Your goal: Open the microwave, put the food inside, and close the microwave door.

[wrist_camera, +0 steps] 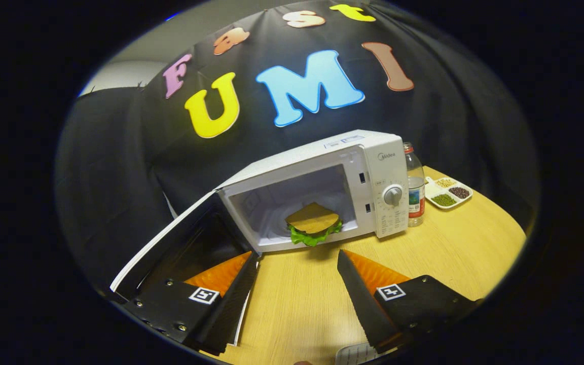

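the gripper [299, 266] hangs over the table [454, 238] just in front of the microwave [373, 167], its fingers spread wide with nothing between them. the food [314, 223], a sandwich with lettuce at its rim, sits inside the oven near the front of the floor, beyond the fingers and between their lines. the door [180, 243] stands swung out to the left of the opening, and the left finger lies in front of its inner face, whether touching it i cannot tell.

by my reading the food is in and only the closing is left. to do that well, i would bring the gripper round to the outer side of the door, near its free edge and not near the hinge, and push with the flat of one finger in a smooth arc until the latch catches. the fingers need grip nothing. the sandwich lies close to the sill, so it is worth checking that no lettuce overhangs where the door would pinch it. a hard shove could slide the light oven toward the bottle [414, 187] standing just beside its right wall; a steady push seems safer.

a short brand word is printed above the dial [393, 195] on the panel. the bottle has a label, too small to make out. a dish [446, 192] of beans lies beyond the bottle.
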A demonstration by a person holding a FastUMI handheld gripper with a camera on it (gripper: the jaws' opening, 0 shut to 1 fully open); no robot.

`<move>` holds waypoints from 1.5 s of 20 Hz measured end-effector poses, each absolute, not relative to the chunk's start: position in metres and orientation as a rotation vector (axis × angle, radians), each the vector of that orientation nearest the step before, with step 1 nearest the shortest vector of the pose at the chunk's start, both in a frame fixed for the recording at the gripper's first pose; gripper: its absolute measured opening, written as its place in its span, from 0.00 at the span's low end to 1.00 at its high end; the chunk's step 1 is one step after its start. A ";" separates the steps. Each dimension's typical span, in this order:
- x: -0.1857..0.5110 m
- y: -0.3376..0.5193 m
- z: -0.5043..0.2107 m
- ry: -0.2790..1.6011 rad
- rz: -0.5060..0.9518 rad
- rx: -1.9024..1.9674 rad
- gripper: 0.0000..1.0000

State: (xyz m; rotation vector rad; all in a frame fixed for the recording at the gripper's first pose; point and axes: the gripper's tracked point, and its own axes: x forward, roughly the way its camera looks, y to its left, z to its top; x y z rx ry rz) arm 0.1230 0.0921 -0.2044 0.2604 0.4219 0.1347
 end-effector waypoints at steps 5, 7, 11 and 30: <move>0.075 0.145 -0.161 0.347 0.268 0.171 0.97; 0.058 0.171 -0.139 0.310 0.321 0.159 0.97; 0.033 0.224 -0.094 0.234 0.440 0.144 0.97; -0.007 0.354 -0.213 0.458 0.688 -0.020 0.08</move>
